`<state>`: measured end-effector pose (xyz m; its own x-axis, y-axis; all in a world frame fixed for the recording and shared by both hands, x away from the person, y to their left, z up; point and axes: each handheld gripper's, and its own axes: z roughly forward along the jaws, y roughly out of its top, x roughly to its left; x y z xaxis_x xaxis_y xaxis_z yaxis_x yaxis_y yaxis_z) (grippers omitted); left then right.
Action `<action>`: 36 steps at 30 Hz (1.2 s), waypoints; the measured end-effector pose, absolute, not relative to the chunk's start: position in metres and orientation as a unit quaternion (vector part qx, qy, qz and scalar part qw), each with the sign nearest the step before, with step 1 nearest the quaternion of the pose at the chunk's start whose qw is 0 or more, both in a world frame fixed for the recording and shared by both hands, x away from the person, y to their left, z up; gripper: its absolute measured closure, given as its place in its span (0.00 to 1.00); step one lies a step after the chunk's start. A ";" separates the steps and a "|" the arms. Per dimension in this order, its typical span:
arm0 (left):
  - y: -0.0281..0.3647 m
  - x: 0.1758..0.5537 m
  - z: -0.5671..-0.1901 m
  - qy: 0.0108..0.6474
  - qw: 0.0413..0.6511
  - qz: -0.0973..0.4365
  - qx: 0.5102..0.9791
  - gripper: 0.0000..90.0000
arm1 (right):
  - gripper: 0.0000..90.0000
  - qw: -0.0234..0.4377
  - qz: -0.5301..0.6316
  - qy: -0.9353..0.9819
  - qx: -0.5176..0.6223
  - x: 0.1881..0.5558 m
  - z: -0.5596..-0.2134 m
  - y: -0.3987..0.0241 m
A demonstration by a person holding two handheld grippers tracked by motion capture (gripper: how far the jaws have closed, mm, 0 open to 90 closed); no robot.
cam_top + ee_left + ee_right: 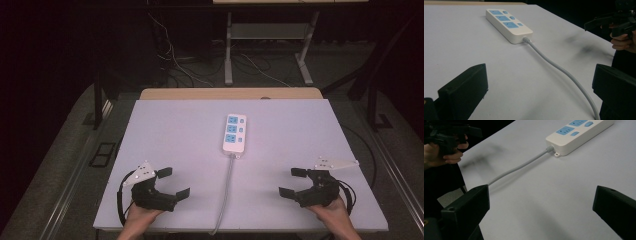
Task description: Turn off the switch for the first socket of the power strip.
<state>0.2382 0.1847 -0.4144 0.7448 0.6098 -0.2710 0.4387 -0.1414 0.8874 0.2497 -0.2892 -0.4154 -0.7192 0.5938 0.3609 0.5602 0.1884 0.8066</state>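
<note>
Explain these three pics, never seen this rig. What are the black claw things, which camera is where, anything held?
No robot arm here: a person holds a two-jaw tool in each hand. In the high view, shot from above the person's side, the left hand-held gripper and the right hand-held gripper rest near the front edge of the white table. The other two pictures come from cameras riding on each tool, looking out between its own black jaws. On the table lies a white power strip with blue sockets; its grey cable runs back over the front edge. Both pairs of jaws stand open, with nothing held or touched.
</note>
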 end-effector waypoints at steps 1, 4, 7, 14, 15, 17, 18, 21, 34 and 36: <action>0.185 0.238 -0.414 0.349 0.555 0.077 0.752 0.00 | 0.01 0.016 0.515 0.771 0.374 0.250 -0.415 -0.289; 0.185 0.238 -0.415 0.348 0.554 0.075 0.753 0.00 | 0.01 0.016 0.512 0.773 0.375 0.250 -0.416 -0.289; 0.185 0.238 -0.415 0.348 0.552 0.074 0.754 0.00 | 0.01 0.018 0.512 0.773 0.375 0.250 -0.416 -0.289; 0.184 0.238 -0.416 0.347 0.550 0.070 0.756 0.00 | 0.01 0.014 0.509 0.775 0.375 0.250 -0.417 -0.289; 0.184 0.238 -0.416 0.347 0.550 0.069 0.756 0.00 | 0.01 0.013 0.509 0.775 0.375 0.250 -0.417 -0.289; 0.184 0.238 -0.416 0.346 0.548 0.070 0.758 0.00 | 0.01 0.014 0.508 0.775 0.375 0.250 -0.417 -0.289; 0.184 0.238 -0.416 0.346 0.548 0.070 0.758 0.00 | 0.01 0.013 0.507 0.776 0.375 0.250 -0.417 -0.289; 0.184 0.238 -0.416 0.347 0.546 0.070 0.759 0.00 | 0.01 0.013 0.507 0.776 0.375 0.250 -0.417 -0.289; 0.180 0.239 -0.412 0.341 0.533 0.066 0.771 0.00 | 0.01 0.012 0.502 0.779 0.375 0.251 -0.417 -0.289; 0.180 0.239 -0.410 0.340 0.533 0.065 0.772 0.00 | 0.01 0.011 0.502 0.779 0.375 0.251 -0.417 -0.289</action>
<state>0.2392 0.1800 -0.4104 0.7601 0.5947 -0.2619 0.4561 -0.2013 0.8669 0.2505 -0.2890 -0.4168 -0.7185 0.5959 0.3587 0.5731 0.2149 0.7908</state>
